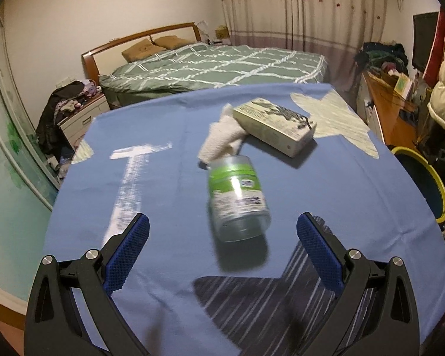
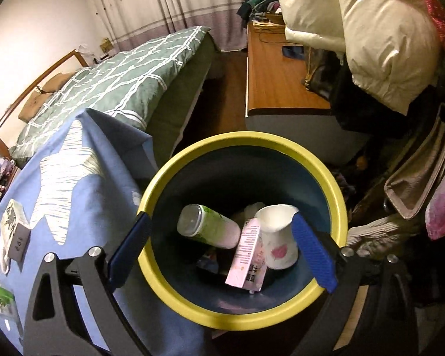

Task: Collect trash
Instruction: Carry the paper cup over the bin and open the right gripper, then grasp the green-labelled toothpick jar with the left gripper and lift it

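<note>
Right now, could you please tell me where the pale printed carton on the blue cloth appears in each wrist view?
Left wrist: the carton lies above centre, just beyond the crumpled tissue.
Right wrist: the carton sits at the far left edge, partly cropped.
Shared landmark: the pale star printed on the cloth, beside the carton in both.

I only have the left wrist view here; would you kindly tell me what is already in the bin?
Observer: The yellow-rimmed bin holds a paper cup, a pink box and a green-labelled bottle.
Operator: Is the right gripper holding anything?
Observer: No, the right gripper is open over the bin, with nothing between its pads.
Operator: Is the bin near the table?
Observer: Yes, its rim sits against the hanging blue tablecloth.
</note>
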A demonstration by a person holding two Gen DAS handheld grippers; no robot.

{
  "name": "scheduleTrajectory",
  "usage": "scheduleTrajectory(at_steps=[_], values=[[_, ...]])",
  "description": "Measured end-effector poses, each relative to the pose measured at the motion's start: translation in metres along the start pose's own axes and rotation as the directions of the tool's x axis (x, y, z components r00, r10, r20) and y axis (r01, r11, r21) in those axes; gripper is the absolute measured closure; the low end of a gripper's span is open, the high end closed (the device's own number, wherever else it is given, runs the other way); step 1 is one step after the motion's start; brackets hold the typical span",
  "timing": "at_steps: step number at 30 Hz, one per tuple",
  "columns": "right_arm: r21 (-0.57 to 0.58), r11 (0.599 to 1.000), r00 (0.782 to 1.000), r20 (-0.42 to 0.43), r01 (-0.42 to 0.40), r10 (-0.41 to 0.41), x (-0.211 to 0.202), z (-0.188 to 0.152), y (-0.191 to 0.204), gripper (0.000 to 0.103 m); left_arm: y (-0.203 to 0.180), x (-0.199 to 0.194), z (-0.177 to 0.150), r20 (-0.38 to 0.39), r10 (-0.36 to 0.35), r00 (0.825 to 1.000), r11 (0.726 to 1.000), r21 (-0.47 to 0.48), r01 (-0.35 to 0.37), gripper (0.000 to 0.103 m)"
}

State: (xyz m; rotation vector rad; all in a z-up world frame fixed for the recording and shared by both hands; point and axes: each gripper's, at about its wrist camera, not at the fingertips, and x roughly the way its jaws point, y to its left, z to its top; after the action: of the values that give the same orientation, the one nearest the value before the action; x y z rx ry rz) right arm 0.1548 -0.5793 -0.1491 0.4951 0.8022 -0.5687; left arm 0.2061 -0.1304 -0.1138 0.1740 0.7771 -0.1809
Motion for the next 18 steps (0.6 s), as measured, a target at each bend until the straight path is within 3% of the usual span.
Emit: scheduleTrajectory(at_steps=[3,7,18], values=[[-0.001,1.0,1.0,0.0,-0.015,0.015,-0.002,-0.001,0.0,0.012,-0.006,0.011,0.0,-0.018,-0.004,1.0,1.0,-0.007,0.004,0.006],[0.003,1.0,1.0,0.002,-0.027,0.026,-0.005,-0.001,-0.001,0.012,-0.007,0.025,-0.002,-0.046,-0.001,0.999,0.999,-0.035,0.0,0.022],[0.003,0.999,0.999,0.006,-0.049,0.049,-0.009,-0.003,0.0,0.012,-0.005,0.038,0.002,-0.054,0.009,0.999,0.999,-0.053,-0.012,0.043]])
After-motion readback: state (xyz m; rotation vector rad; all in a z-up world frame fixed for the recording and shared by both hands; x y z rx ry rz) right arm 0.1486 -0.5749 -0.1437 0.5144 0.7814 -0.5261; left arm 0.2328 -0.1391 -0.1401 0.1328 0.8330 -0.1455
